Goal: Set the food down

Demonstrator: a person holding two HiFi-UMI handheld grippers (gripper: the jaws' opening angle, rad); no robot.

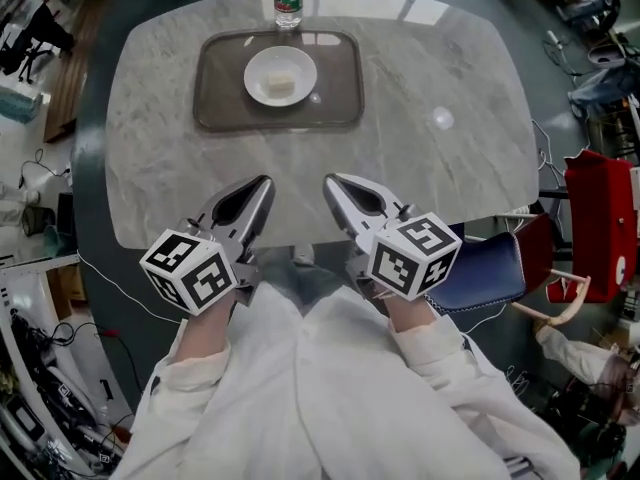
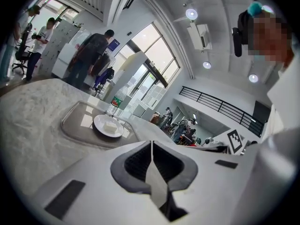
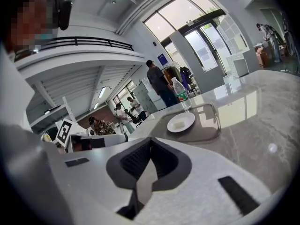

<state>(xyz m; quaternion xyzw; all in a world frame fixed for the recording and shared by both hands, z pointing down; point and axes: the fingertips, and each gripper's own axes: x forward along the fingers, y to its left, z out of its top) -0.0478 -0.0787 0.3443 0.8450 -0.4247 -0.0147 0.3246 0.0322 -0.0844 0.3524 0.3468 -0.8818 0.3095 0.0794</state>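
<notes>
1. Near edge of the table (image 1: 440, 178) lies under both grippers; bare marble runs ahead to the tray (image 1: 225, 93).
2. Food (image 1: 281, 84) sits on the plate (image 1: 256, 70) in the tray, well apart from both.
3. Left gripper (image 1: 262, 184) and right gripper (image 1: 331, 182): jaws together, holding nothing.

A pale marble tabletop (image 1: 450, 168) with rounded corners stands on a dark grey floor (image 1: 90, 188). At the tabletop's right edge sits a blue chair seat (image 1: 490, 273), with a red piece of furniture (image 1: 598, 218) further right. Left of the tabletop lies a wooden board (image 1: 68, 78). Beyond its far end tall windows (image 3: 206, 35) glow bright. Above it are round ceiling lights (image 2: 191, 14) and a railed balcony (image 2: 220, 108).
</notes>
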